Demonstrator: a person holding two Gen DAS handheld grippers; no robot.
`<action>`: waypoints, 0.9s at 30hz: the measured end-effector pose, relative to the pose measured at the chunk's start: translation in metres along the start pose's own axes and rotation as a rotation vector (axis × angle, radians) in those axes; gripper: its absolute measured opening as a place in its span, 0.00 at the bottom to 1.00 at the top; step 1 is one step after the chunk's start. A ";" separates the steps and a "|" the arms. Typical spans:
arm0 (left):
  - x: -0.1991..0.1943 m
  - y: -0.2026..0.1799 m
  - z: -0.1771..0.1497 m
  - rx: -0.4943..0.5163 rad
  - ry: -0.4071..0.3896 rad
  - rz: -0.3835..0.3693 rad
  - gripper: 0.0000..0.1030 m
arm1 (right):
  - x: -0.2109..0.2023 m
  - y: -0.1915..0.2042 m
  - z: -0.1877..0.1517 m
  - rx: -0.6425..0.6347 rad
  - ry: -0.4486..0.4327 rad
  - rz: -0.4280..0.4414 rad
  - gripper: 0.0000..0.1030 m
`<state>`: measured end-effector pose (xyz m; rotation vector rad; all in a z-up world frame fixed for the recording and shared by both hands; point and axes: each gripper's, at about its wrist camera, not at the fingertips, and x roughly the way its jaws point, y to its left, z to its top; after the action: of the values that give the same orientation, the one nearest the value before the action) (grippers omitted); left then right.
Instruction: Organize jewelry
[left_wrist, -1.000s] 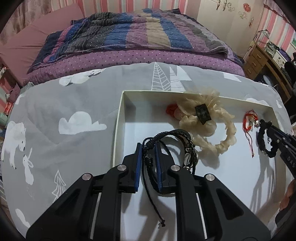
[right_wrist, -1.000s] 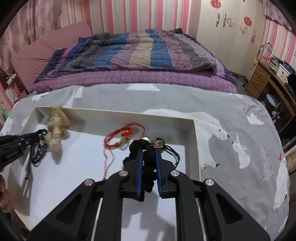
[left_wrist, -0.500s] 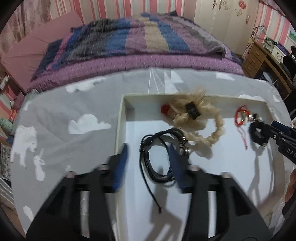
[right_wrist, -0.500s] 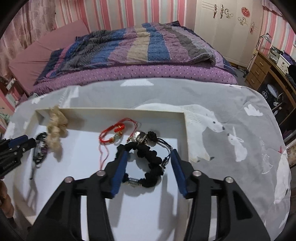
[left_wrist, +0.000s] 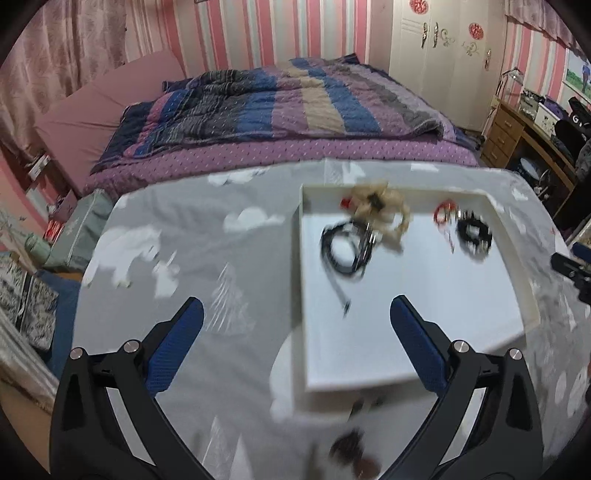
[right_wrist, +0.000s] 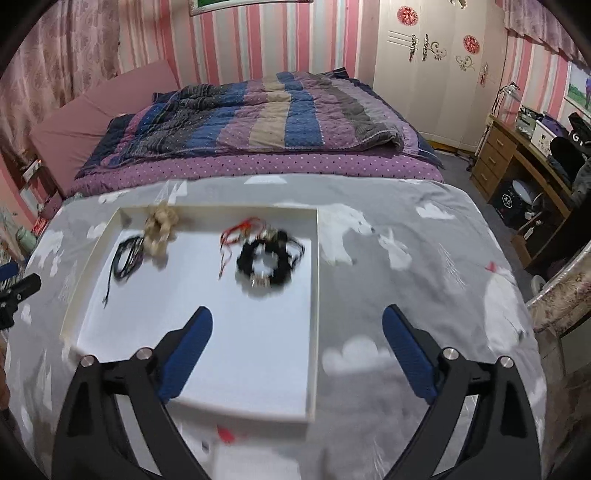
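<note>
A white tray (left_wrist: 406, 332) lies on the grey cloud-print cloth. In it lie a black cord bracelet (left_wrist: 341, 251), a beige scrunchie (left_wrist: 380, 210), a red string bracelet (left_wrist: 443, 214) and a black beaded bracelet (left_wrist: 474, 236). My left gripper (left_wrist: 295, 306) hangs above the tray's near left edge, its jaws opening wide with nothing between them. In the right wrist view the beaded bracelet (right_wrist: 266, 262) rests near the far right of the tray (right_wrist: 258, 350), beside the red string (right_wrist: 236, 232). My right gripper (right_wrist: 297, 314) is raised over the tray's right rim, jaws opening and empty.
A bed with a striped quilt (left_wrist: 280, 107) stands behind the cloth. A wooden desk (right_wrist: 517, 155) is at the right. A small dark blurred thing (left_wrist: 351, 450) and a red scrap (right_wrist: 227, 434) lie on the cloth in front of the tray.
Both grippers let go of their bracelets, opened wide and drew back and upward from the tray. The black cord bracelet and the beaded bracelet now lie loose in the tray.
</note>
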<state>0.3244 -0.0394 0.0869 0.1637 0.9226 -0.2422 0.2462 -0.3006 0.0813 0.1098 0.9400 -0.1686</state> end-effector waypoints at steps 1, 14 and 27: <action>-0.007 0.005 -0.011 -0.006 0.004 0.001 0.97 | -0.004 -0.001 -0.004 -0.004 0.002 0.000 0.91; -0.037 0.023 -0.109 -0.060 0.063 -0.022 0.97 | -0.056 0.000 -0.090 0.003 -0.019 -0.008 0.91; -0.035 0.028 -0.173 -0.088 0.126 -0.006 0.97 | -0.066 0.012 -0.161 -0.054 0.019 -0.063 0.91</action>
<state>0.1794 0.0338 0.0134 0.0957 1.0567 -0.1987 0.0824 -0.2560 0.0403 0.0319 0.9664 -0.2002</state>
